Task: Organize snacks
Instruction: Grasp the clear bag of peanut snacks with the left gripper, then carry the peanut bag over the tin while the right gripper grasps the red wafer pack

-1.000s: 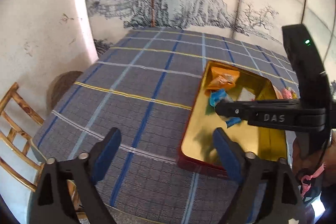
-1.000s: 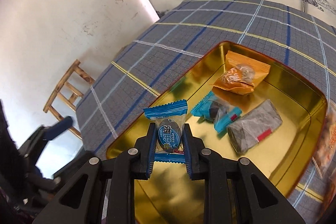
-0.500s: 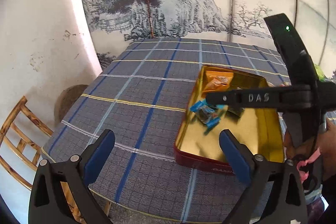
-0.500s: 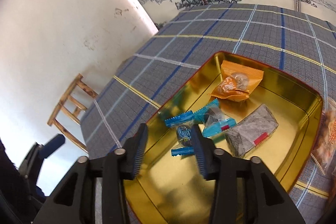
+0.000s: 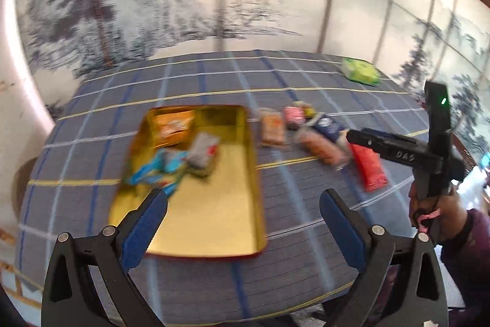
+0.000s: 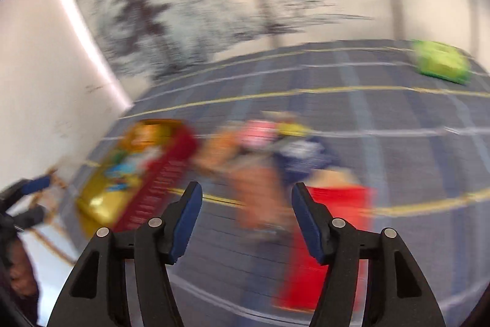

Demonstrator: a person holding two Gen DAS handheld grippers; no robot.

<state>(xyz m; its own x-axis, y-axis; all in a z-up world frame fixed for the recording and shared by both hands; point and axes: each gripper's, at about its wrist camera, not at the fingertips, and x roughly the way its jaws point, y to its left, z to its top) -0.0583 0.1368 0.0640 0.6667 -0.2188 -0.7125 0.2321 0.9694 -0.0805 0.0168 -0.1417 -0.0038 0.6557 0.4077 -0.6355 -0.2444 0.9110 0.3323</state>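
From the left wrist, our left claw (image 5: 243,218) gapes empty over the tin (image 5: 196,250); loose snacks (image 5: 321,140) lie beside it on the table (image 5: 92,131).

From the right wrist, our right claw (image 6: 246,212) is opening, empty, above a light, crinkly red packet (image 6: 337,204); we'd pinch its middle.

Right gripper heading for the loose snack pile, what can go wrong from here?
1. The loose snacks lie packed and overlapping beside the gold tin; the right gripper, jaws opening with nothing between them, may pinch two.
2. The right wrist view is badly blurred, so aim could be off.
3. The red packet lies nearest and may get nudged.
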